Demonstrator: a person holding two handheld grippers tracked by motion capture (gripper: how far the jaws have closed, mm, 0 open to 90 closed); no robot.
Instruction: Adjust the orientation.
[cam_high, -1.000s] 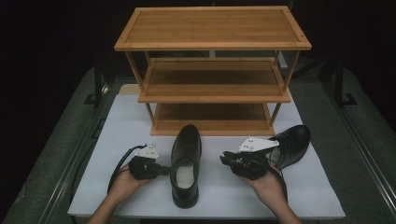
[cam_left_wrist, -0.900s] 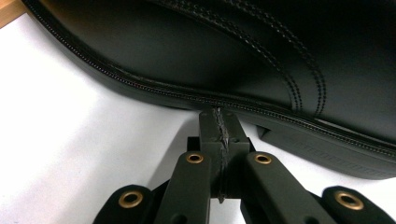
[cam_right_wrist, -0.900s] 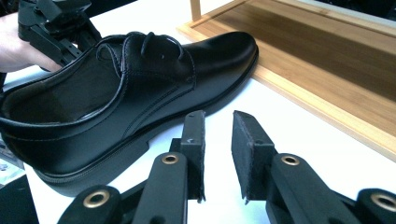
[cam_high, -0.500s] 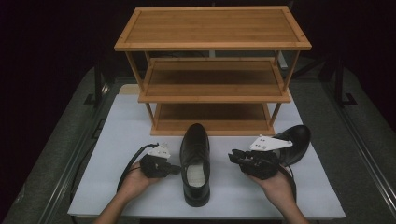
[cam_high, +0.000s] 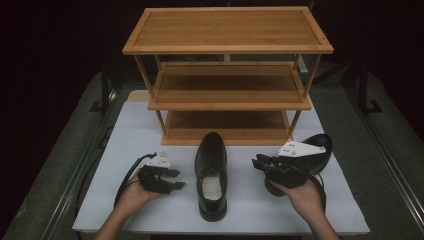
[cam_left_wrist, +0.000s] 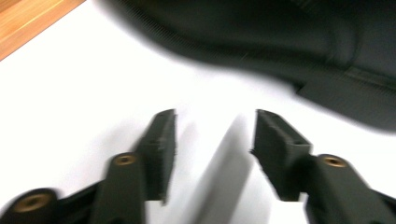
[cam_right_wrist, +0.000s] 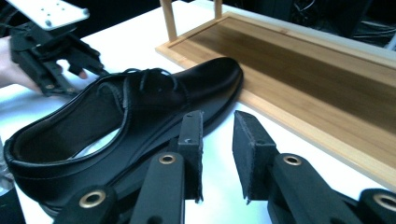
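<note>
A black shoe (cam_high: 211, 176) lies mid-mat, toe at the wooden rack (cam_high: 227, 75). Left gripper (cam_high: 176, 179) sits just beside it, jaws just sprung apart, empty. Right gripper (cam_high: 257, 164) hovers opposite, jaws narrowly parted, empty. Second shoe (cam_high: 320, 150) behind it.

A shoe (cam_high: 211, 175) is seen between the left gripper (cam_high: 172, 179) and right gripper (cam_high: 260, 164); both stand apart from it, nothing gripped.

Dark room, lit white table top (cam_high: 350, 210)

A three-tier wooden rack (cam_high: 227, 75) stands ahead of the grippers; grey floor (cam_high: 65, 165) flanks them, blackness lies beyond.
</note>
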